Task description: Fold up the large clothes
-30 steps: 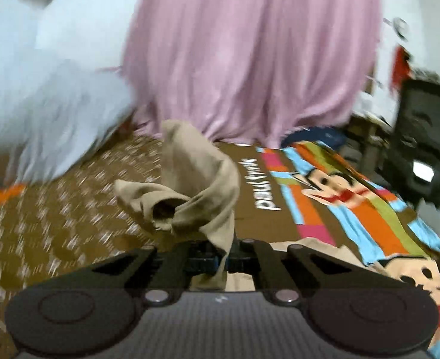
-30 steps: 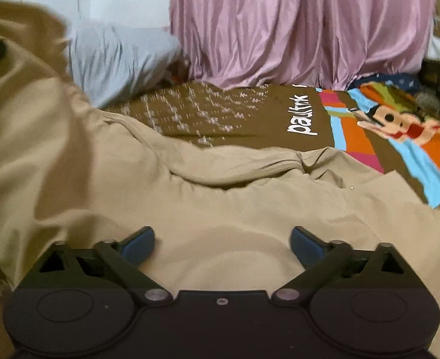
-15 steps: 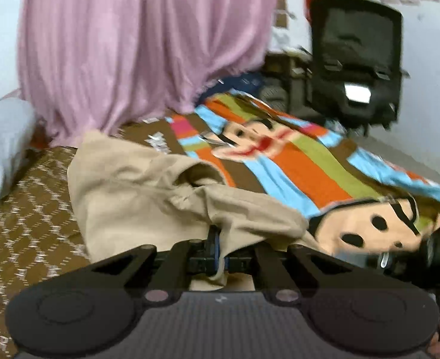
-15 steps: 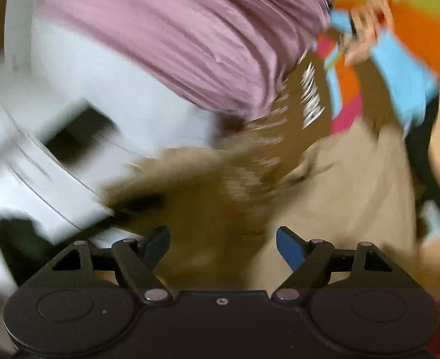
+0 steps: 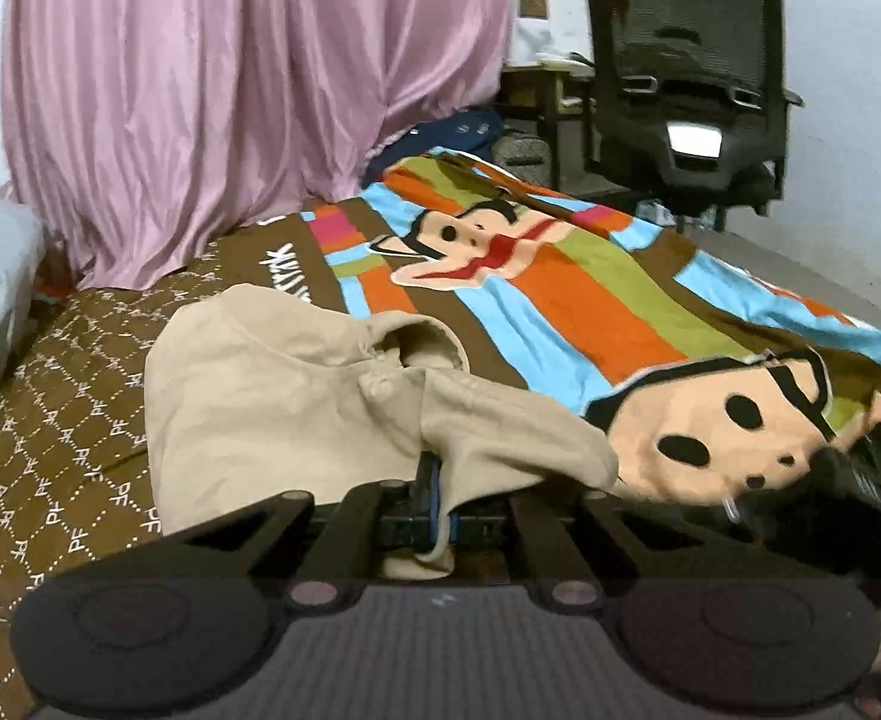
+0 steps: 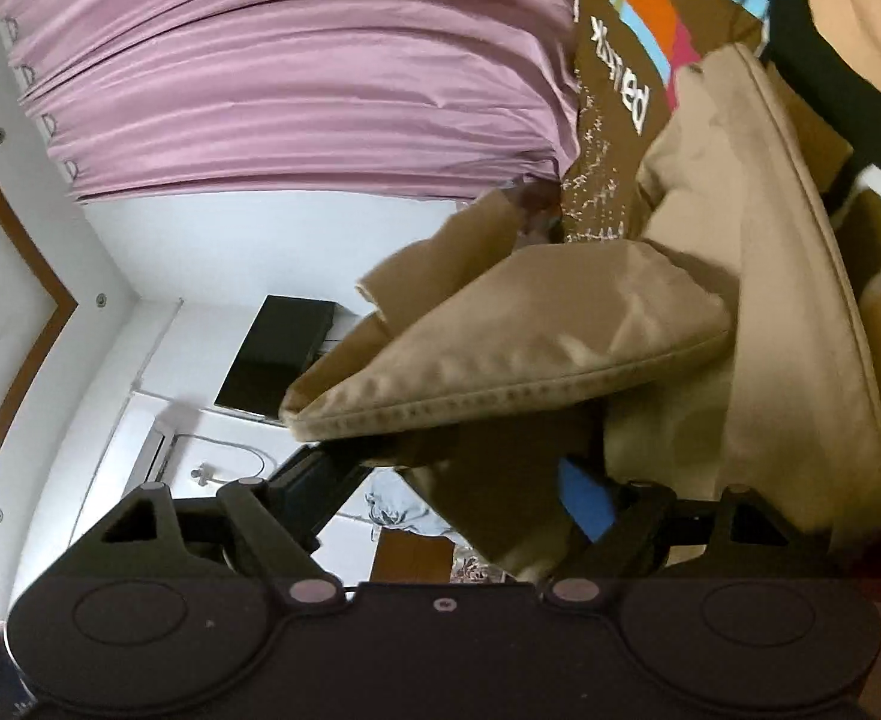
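My left tongs (image 5: 437,510) sit low over the bed (image 5: 590,300) and are pinched tight on a bunched edge of the tan shirt (image 5: 272,396). The shirt lies on the bed, stretching away from me toward the pink curtain (image 5: 230,90). My right tongs (image 6: 458,510) are rolled on their side, with tan cloth draped between the fingers; I cannot tell if they grip it.

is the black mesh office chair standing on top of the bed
No, the black mesh office chair stands on the floor past the striped cartoon bedspread.
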